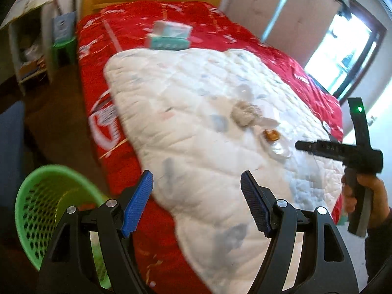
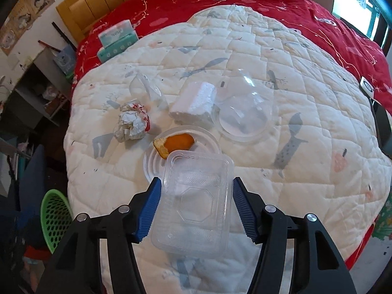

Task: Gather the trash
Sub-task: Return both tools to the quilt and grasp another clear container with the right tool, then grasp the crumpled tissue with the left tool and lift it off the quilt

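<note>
One clear plastic clamshell tray (image 2: 193, 203) sits pinched between the right gripper (image 2: 196, 205) pads, over the quilt's (image 2: 294, 122) near edge. Behind it: a round plastic lid (image 2: 152, 164) with orange peel (image 2: 176, 143), crumpled paper (image 2: 133, 122), a foam block (image 2: 193, 101), a clear dome (image 2: 242, 112). Left gripper (image 1: 197, 203) jaws are wide, nothing in them, green basket (image 1: 36, 208) off the bed's left edge.

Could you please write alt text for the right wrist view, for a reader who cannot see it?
The right claw grips a clear plastic container over a white quilt strewn with an orange peel, crumpled paper and foam block.
</note>
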